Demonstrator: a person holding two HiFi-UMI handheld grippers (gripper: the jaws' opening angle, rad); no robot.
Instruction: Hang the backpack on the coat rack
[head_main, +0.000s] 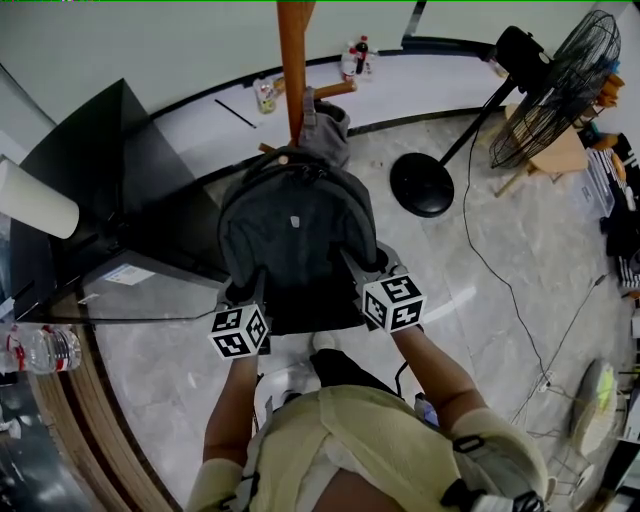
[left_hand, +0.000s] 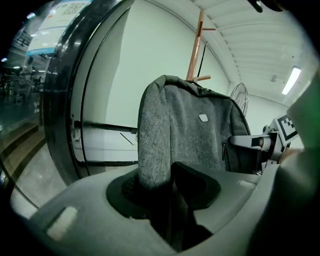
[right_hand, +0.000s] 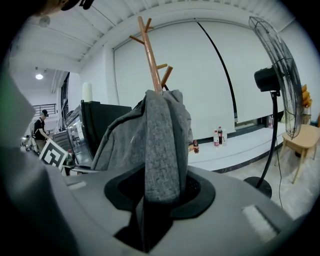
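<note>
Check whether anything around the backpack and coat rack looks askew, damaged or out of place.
Nothing stands out. The backpack sits upright against the coat rack, with a side edge in the left gripper and one in the right gripper. The bottles by the wall and the fan stand upright.

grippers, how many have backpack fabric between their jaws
2: the left gripper on the backpack's left side, the right gripper on its right side.

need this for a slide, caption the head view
Grey backpack held at a wooden coat rack by the left gripper and right gripper.
</note>
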